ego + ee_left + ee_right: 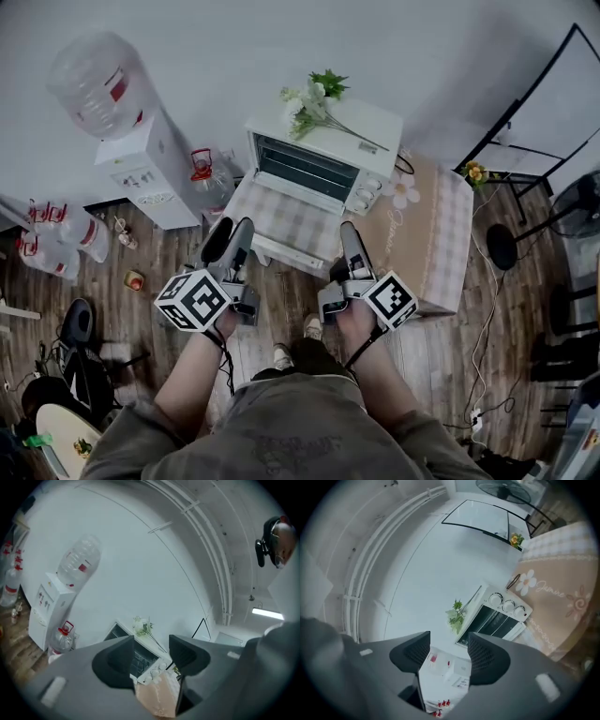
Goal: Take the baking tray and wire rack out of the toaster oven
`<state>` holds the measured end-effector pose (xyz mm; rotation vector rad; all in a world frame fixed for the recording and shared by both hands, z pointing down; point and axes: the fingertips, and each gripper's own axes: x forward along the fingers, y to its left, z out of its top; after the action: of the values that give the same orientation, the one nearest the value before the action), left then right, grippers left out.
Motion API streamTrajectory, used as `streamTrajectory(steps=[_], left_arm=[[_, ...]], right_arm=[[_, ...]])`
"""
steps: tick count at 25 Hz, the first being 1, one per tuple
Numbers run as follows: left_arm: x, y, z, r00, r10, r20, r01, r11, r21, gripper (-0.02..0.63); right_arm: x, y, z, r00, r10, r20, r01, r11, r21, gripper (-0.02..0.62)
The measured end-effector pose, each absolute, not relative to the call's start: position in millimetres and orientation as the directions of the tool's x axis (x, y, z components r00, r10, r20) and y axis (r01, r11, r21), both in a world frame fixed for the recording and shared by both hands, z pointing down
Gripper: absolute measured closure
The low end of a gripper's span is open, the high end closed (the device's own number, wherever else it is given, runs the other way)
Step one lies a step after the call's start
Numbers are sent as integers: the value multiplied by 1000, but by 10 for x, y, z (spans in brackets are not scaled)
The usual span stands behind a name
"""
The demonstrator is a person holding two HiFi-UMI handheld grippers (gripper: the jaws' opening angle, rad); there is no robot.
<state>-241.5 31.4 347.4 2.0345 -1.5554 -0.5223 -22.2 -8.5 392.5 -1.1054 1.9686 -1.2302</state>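
The white toaster oven stands on a low table with its dark glass door shut; the tray and rack inside cannot be made out. White flowers lie on its top. My left gripper and right gripper hover side by side in front of the table, short of the oven, both open and empty. In the left gripper view the oven shows through the gap of the left gripper. In the right gripper view the oven lies right of the right gripper.
A checked and floral cloth covers the table. A white water dispenser with a large bottle stands left of the oven, a red-capped jug beside it. Water bottles sit on the floor at left; a black frame and fan at right.
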Motion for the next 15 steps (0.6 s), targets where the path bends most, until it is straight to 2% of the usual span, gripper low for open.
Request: streamTrajectory(steps=[5,8,15], left_arm=[[-2350,-139,3770,271,-962,22,-651,-167,740,374],[-2310,-391,3995,273,-961,40,-573,-129,810,374],[-2237,-995,4313,268,-959,91,-504,-59,862,374]], right_arm=[[-218,-503,4191,-484,-875,-26,-248,166,-954,322],[-242,-766,4402,-481,-876,-2,-222,124,-967,338],[-335,-1319,4848,-484,-873,62,-140,8,-990,345]])
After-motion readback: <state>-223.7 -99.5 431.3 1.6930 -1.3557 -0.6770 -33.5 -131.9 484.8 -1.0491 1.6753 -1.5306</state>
